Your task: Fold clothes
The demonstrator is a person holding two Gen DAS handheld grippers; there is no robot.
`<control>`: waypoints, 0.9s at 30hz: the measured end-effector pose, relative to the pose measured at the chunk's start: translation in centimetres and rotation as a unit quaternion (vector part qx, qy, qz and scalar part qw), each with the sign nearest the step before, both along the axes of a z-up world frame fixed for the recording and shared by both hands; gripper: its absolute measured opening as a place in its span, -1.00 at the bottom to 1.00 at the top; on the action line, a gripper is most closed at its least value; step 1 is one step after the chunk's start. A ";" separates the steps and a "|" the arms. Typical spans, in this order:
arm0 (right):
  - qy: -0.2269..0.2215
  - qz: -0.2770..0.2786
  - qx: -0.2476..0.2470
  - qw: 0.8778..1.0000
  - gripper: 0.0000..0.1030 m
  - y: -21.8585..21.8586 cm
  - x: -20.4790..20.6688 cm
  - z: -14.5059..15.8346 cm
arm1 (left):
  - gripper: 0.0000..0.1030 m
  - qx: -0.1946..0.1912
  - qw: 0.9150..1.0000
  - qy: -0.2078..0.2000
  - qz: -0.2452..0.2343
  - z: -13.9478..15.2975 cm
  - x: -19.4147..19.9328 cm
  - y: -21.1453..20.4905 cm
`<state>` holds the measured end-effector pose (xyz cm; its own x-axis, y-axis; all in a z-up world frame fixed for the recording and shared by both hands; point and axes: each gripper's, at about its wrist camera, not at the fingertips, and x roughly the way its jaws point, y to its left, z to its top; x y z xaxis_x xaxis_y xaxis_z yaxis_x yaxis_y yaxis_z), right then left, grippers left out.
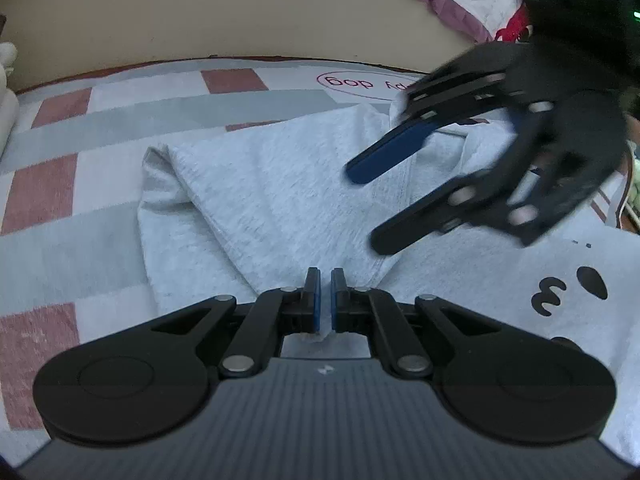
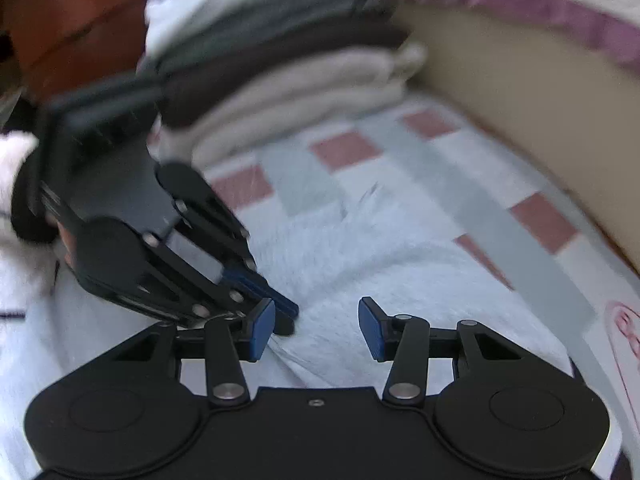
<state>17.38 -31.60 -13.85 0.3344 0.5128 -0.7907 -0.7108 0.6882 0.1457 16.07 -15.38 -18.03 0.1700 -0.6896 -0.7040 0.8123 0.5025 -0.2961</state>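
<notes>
While a fold of the grey garment (image 1: 280, 184) is pinched by the left tongs (image 1: 326, 300), the right tongs (image 2: 316, 328) are held spread and empty just beyond; folding is judged partway done.

A pale grey garment (image 1: 280, 184) of fuzzy, matt fleece-like cloth lies on a bed (image 1: 60, 184) covered in soft checked fabric with a short, brushed nap. The left claw (image 1: 326, 300) and right claw (image 2: 316, 326) are matt black plastic with dull silver metal pivot pins and smooth blue pads (image 2: 264, 330). A stack (image 2: 280, 72) of folded knit cloth is blurred. The headboard (image 1: 200, 12) looks smooth and matt beige.
</notes>
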 end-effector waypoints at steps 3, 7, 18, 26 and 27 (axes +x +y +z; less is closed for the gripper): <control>0.061 0.038 -0.020 0.997 0.00 0.9 2.0 -1.9 | -0.93 -0.005 1.000 0.014 0.005 -0.1 0.3 0.4; 0.100 0.034 -0.012 0.994 -0.04 1.1 2.1 -2.6 | -0.93 -0.010 0.999 0.034 0.013 -0.1 0.8 0.9; -0.036 -0.018 -0.046 0.998 -0.94 1.5 -5.5 -1.4 | -0.92 -0.004 1.000 -0.012 0.028 1.6 0.8 1.9; -0.206 0.020 -0.160 0.965 -0.98 3.6 -11.6 -1.7 | -0.68 -0.019 0.995 -0.079 -0.053 3.1 -1.4 1.6; -0.220 0.027 -0.173 0.960 -0.98 3.8 -12.1 -1.8 | -0.67 -0.023 0.994 -0.084 -0.065 3.1 -1.7 1.4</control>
<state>5.23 -27.80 -15.68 0.6556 0.2721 -0.7044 -0.6873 0.6014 -0.4074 14.39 -13.93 -14.89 0.1897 -0.7439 -0.6408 0.9090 0.3797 -0.1717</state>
